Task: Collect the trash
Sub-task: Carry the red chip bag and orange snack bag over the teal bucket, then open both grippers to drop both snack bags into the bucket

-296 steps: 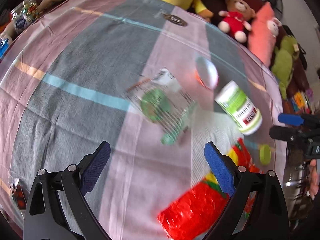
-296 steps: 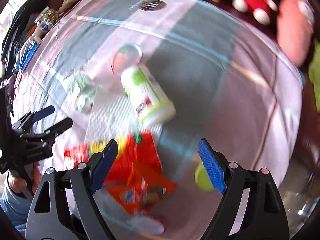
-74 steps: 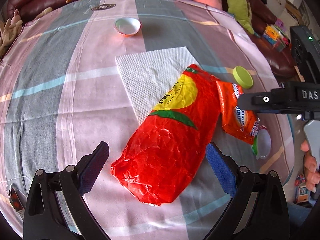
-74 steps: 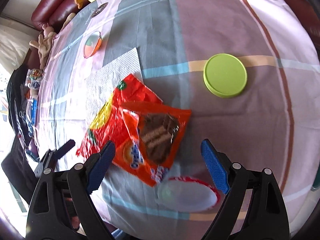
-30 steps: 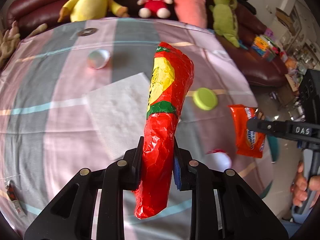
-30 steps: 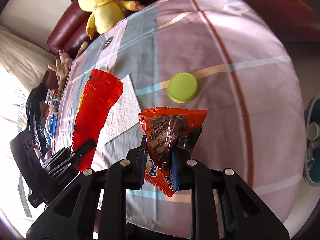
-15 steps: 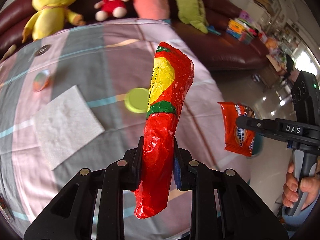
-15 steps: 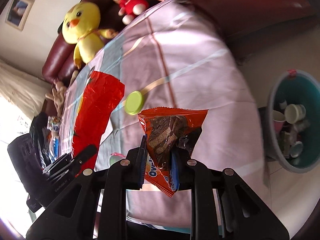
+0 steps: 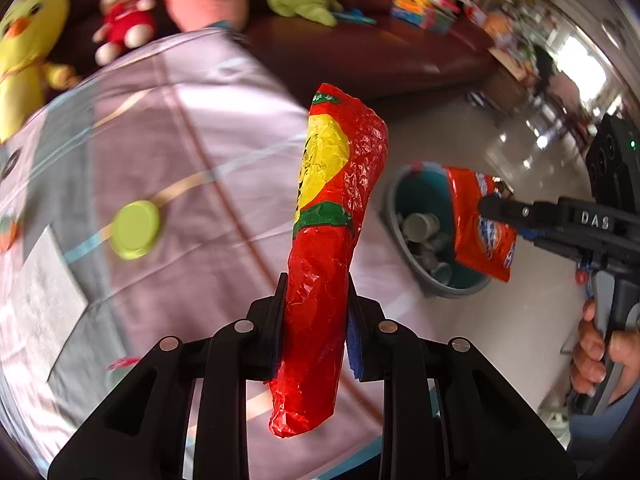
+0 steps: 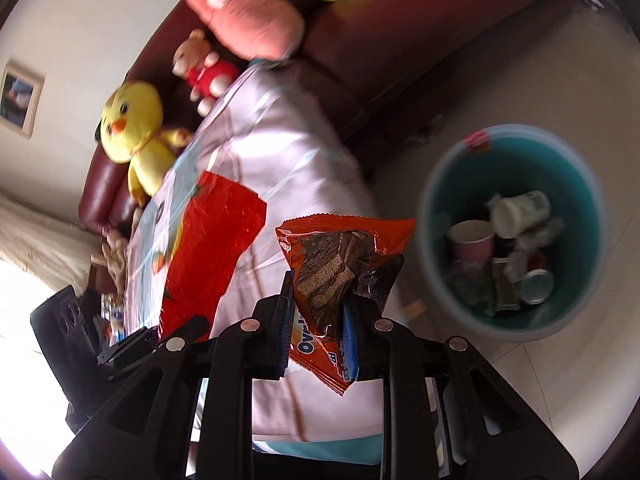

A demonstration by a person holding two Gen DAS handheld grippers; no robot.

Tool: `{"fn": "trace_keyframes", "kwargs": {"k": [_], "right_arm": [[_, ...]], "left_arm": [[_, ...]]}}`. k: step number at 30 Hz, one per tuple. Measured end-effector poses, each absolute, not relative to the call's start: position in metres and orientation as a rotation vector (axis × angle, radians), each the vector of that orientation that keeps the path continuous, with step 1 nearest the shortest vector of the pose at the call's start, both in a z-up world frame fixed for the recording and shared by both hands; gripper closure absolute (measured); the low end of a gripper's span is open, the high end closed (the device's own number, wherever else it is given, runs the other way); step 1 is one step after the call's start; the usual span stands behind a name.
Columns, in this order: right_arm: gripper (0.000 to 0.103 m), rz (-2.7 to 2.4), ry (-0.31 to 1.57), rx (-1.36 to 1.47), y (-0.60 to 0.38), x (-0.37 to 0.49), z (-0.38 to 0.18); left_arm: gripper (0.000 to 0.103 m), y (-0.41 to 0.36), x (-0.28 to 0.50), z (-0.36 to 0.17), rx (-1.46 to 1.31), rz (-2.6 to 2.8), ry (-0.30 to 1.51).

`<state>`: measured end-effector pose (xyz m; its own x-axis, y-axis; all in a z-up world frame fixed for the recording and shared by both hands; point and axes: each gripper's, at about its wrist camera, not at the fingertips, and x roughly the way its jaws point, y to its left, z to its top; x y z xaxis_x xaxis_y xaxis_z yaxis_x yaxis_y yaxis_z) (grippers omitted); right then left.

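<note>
My left gripper (image 9: 316, 320) is shut on a large red and yellow snack bag (image 9: 332, 216), held upright above the table's right edge. The bag also shows in the right wrist view (image 10: 208, 248). My right gripper (image 10: 318, 316) is shut on an orange wafer wrapper (image 10: 336, 256); in the left wrist view that wrapper (image 9: 476, 224) hangs over the teal trash bin (image 9: 400, 196). The bin (image 10: 440, 208) stands on the floor to the right and holds cups, a can and other trash.
On the striped tablecloth (image 9: 200, 160) lie a green lid (image 9: 135, 230), a white paper napkin (image 9: 40, 304) and a small lid (image 9: 8, 232) at the far left. Plush toys (image 10: 132, 128) sit on a dark red sofa (image 10: 400, 40) behind the table.
Both grippers have swung right with their wrappers, away from the table middle. The trash bin has come closer and larger in both views, and the orange wrapper now hangs over it.
</note>
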<state>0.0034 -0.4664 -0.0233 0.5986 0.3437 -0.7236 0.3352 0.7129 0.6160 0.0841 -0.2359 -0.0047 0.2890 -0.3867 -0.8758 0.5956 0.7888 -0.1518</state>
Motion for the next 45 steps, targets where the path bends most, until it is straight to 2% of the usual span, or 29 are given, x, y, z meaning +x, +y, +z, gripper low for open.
{"fn": "trace_keyframes", "kwargs": {"k": [13,32,33,40,45], "right_arm": [[0.083,-0.191,0.903,0.948,-0.584,-0.056,-0.055],[0.081,-0.267,0.954,1.002,-0.636,-0.062,-0.089],[0.081,-0.274,0.959,1.002,-0.638,-0.061,-0.091],[0.081,-0.293,0.987,1.001,-0.643,-0.055,-0.100],[0.081,-0.288,0.999,0.994,-0.640,-0.045,-0.103]], "left_arm": [[0.077,-0.370,0.064,-0.043,0.375,-0.823,1.177],[0.075,-0.459,0.084,-0.101,0.389,-0.854,1.275],[0.071,-0.463,0.085,-0.104,0.391,-0.856,1.272],[0.019,-0.469,0.087,-0.110,0.412,-0.822,1.223],[0.013,-0.451,0.091,-0.108,0.391,-0.808,1.226]]}}
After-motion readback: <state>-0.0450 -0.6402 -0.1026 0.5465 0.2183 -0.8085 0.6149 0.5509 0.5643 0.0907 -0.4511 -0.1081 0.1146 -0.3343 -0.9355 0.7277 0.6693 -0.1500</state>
